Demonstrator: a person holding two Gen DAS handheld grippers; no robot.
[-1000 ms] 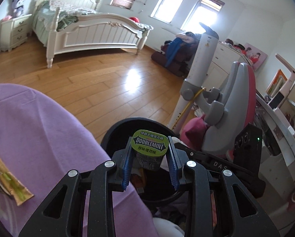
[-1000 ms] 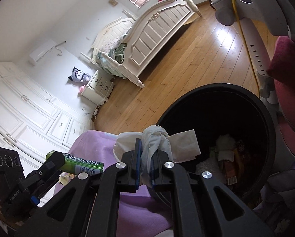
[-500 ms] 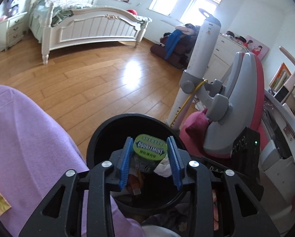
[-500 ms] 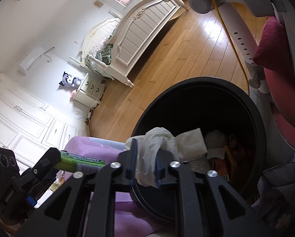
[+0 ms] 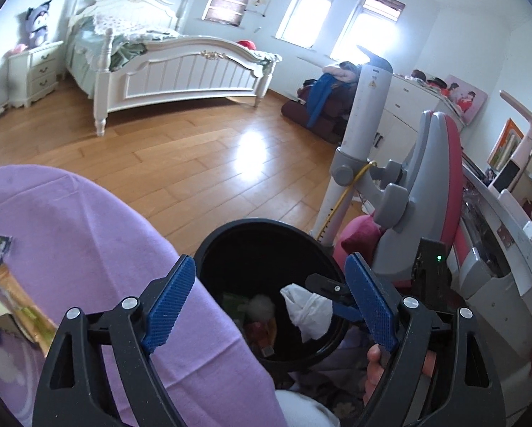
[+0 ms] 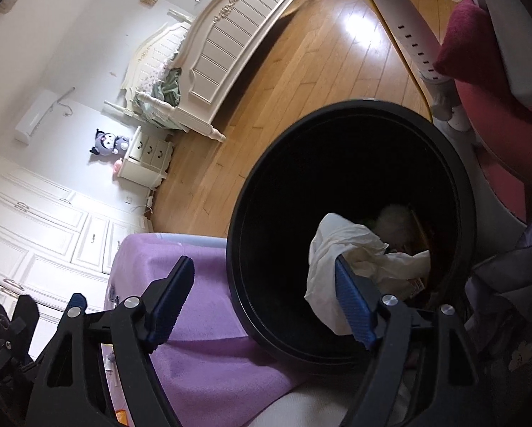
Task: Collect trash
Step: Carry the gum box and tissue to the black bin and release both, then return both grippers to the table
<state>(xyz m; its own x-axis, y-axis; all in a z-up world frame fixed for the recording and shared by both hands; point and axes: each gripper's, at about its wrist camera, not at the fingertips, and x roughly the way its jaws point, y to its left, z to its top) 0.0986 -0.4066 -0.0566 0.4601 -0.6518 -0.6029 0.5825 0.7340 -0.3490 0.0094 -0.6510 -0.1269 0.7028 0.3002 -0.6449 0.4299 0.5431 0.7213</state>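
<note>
A bedroom with pale walls and a glossy wooden plank floor (image 5: 180, 163) that reflects a bright patch of daylight from two windows (image 5: 340, 17). A white panelled bed (image 5: 180, 67) stands beside a white nightstand (image 5: 34, 71) bearing a plush toy (image 5: 38, 23). White panelled wardrobes (image 6: 34, 227) line another wall.

I see a white bed (image 5: 180, 67) on the wooden floor (image 5: 180, 163) — a nightstand (image 5: 34, 71) beside its head carries a purple plush toy (image 5: 38, 23); a pink chair (image 5: 433, 185) stands at the right.

The black bin's (image 6: 351, 352) dark depths hide most trash beneath the crumpled tissue (image 6: 340, 249).
</note>
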